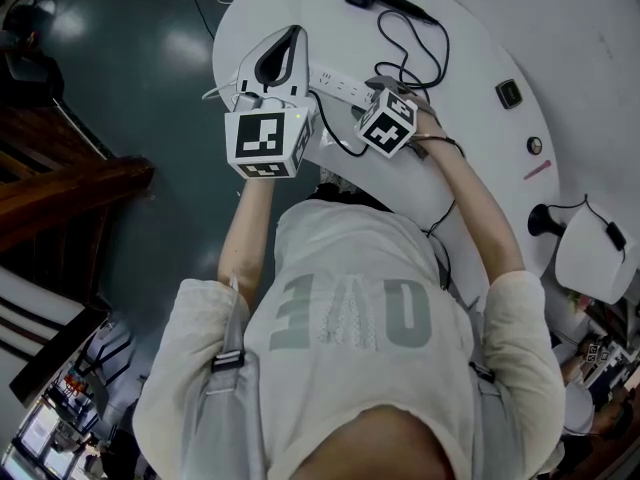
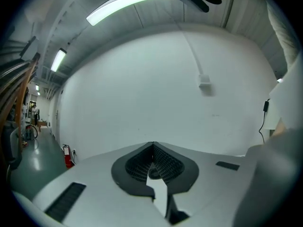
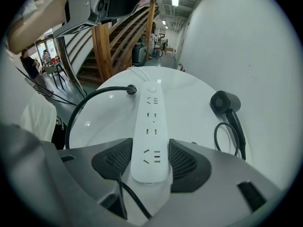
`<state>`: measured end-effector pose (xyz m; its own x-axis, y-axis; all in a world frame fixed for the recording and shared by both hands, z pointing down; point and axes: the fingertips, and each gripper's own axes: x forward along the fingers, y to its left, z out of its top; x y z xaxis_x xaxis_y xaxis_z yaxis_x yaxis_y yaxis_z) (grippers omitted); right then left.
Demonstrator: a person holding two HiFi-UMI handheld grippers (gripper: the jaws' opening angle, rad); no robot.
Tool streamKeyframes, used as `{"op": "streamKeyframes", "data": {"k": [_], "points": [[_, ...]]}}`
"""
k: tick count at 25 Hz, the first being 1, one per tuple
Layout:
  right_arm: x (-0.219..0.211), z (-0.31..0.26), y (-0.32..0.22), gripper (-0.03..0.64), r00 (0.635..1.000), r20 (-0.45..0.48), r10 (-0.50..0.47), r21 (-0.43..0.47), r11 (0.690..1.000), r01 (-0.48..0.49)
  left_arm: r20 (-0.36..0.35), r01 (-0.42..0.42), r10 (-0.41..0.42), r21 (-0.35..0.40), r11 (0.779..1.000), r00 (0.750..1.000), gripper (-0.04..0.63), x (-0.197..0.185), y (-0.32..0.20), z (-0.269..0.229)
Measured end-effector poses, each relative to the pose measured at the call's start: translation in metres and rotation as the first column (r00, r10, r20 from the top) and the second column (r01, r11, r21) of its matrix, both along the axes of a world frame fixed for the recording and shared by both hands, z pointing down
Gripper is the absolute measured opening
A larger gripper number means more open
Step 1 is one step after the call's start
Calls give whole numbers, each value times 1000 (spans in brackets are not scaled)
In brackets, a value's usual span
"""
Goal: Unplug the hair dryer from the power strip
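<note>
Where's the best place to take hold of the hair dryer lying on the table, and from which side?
Probably the slim handle, taken from above with the jaws across its width. The hair dryer lies flat on the table, so its sides are free. Its head looks too bulky for the jaws, and the cord leaves the handle's end, so grip mid-handle.

Item count on one round white table (image 1: pixel 470 58): single items, plus a pair of grippers.
One white oblong power strip (image 3: pixel 149 112) showing four groups of socket holes; one black hair dryer (image 3: pixel 225 103); two pale grey two-jaw grippers, the left gripper (image 2: pixel 152 148) and the right gripper (image 3: pixel 150 161); two black-and-white marker cubes (image 1: pixel 265 140), one per gripper; one red fire extinguisher (image 2: pixel 68 156).
</note>
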<state>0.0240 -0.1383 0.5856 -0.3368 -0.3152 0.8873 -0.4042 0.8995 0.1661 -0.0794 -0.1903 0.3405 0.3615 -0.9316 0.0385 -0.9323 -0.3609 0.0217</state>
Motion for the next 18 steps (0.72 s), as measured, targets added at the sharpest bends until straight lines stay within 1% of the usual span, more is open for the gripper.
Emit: {"op": "streamKeyframes", "data": {"k": [3, 10, 18], "points": [[1, 1, 1, 242, 1000, 0, -8, 7, 1000, 8, -17, 8, -8, -2, 1000, 1000, 15, 1, -1, -1], [0, 1, 0, 241, 1000, -5, -23, -1, 1000, 23, -8, 15, -15, 9, 1000, 1000, 15, 3, -2, -4], [3, -5, -2, 241, 999, 35, 25, 37, 999, -26, -6, 18, -18, 19, 1000, 1000, 15, 9, -3, -11]]}}
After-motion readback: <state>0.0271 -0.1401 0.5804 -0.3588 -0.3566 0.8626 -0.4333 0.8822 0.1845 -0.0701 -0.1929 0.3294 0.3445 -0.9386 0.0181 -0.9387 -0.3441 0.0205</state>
